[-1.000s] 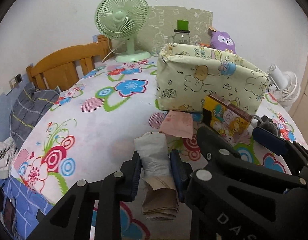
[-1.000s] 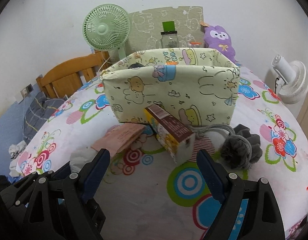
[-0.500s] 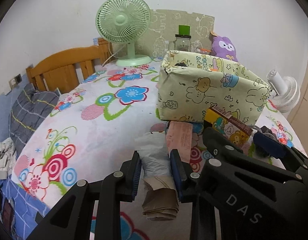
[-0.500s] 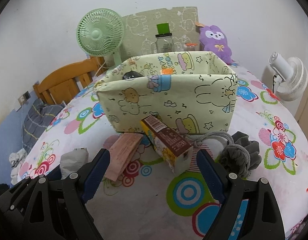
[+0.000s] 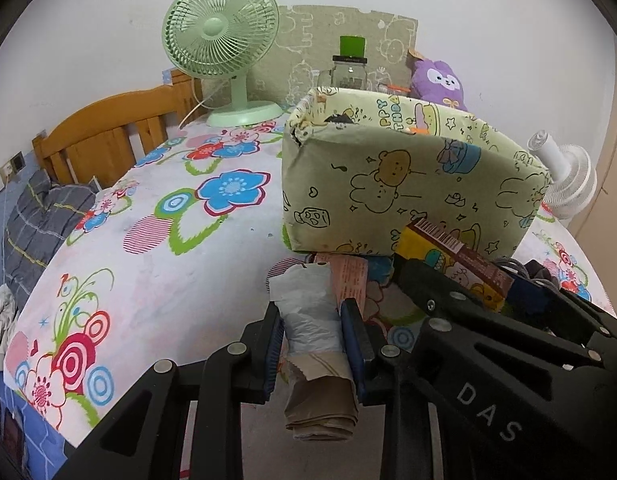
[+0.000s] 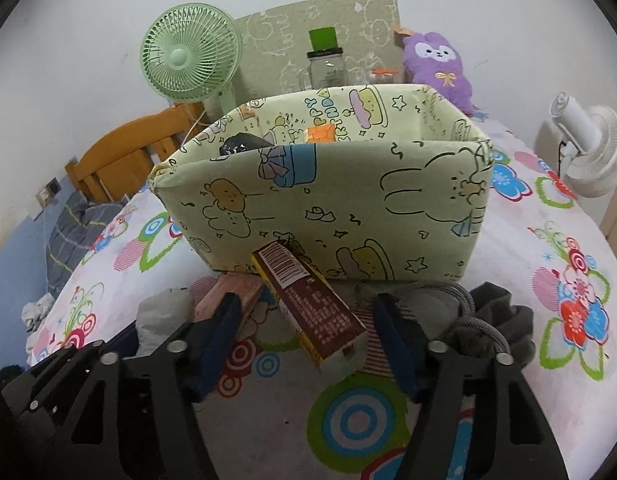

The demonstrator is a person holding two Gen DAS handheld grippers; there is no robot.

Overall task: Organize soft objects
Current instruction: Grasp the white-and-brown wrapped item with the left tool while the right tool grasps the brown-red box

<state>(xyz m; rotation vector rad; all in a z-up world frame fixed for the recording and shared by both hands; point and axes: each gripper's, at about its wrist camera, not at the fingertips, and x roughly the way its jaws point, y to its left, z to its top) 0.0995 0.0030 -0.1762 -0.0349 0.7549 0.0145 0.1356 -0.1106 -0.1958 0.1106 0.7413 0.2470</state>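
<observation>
Fingers of our left gripper (image 5: 313, 340) pinch a crumpled white-and-tan bundle (image 5: 314, 320) at lower centre; our right gripper (image 6: 308, 344) gapes wide around the brown carton (image 6: 308, 308), below the cartoon-print bin (image 6: 328, 200).

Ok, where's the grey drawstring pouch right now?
In the right wrist view, the grey pouch lies on the bedsheet at right, beside the right tool, before the storage box.

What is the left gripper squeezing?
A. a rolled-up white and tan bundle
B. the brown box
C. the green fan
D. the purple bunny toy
A: in the left wrist view the left gripper has its fingers pressed on both sides of the white and tan bundle, while the right gripper is open around the brown box.
</observation>
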